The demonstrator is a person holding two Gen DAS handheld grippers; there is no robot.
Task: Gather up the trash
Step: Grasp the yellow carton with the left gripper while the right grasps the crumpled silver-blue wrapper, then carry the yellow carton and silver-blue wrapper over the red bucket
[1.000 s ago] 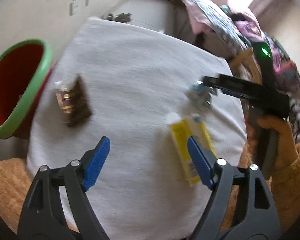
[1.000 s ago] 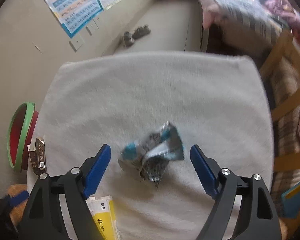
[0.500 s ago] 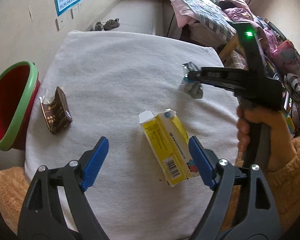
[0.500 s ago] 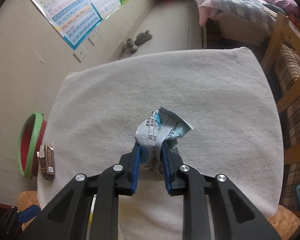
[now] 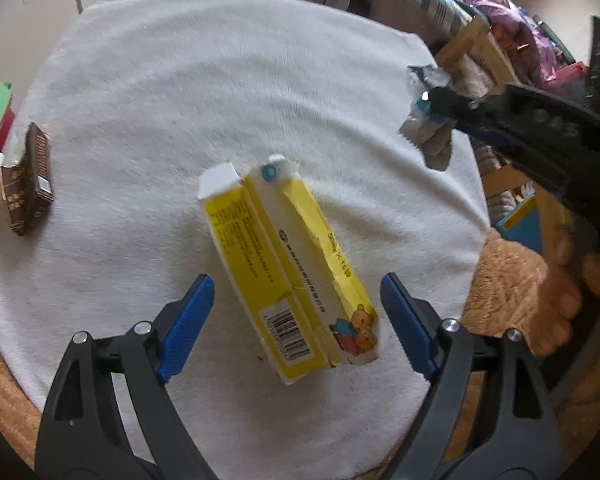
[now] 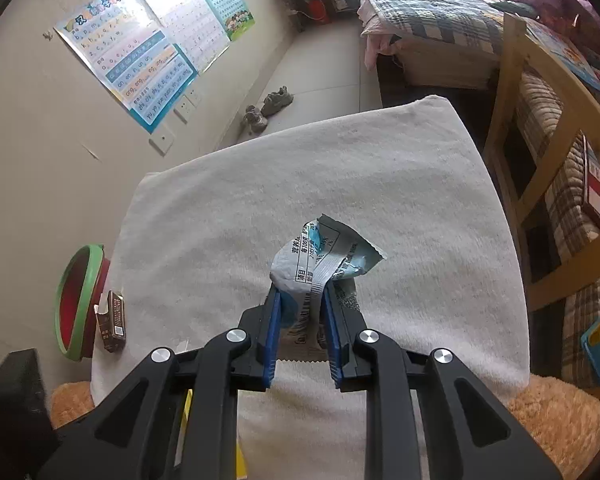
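Left wrist view: the left gripper (image 5: 296, 312) hangs wide, its jaws just having opened further, straddling the flattened yellow cardboard drink carton (image 5: 288, 268) lying on the white towel (image 5: 180, 92), lined up to pinch it.

Right wrist view: the right gripper (image 6: 300, 328) pinches the crumpled blue-and-silver foil wrapper (image 6: 320, 256), lifted clear for carrying toward the red, green-rimmed bin (image 6: 78, 304).

Fuzzy, matt white towel (image 5: 180, 92) over the table. Printed yellow carton (image 5: 288, 272) of creased cardboard, torn at the far end. Crinkled, glossy foil-like wrapper (image 6: 324, 256). Small brown pack (image 5: 26, 184) at left, faintly shiny card. Smooth plastic bin (image 6: 80, 300), green-rimmed. Matt black plastic arms, ribbed blue pads (image 5: 186, 320), bright metal rivets.
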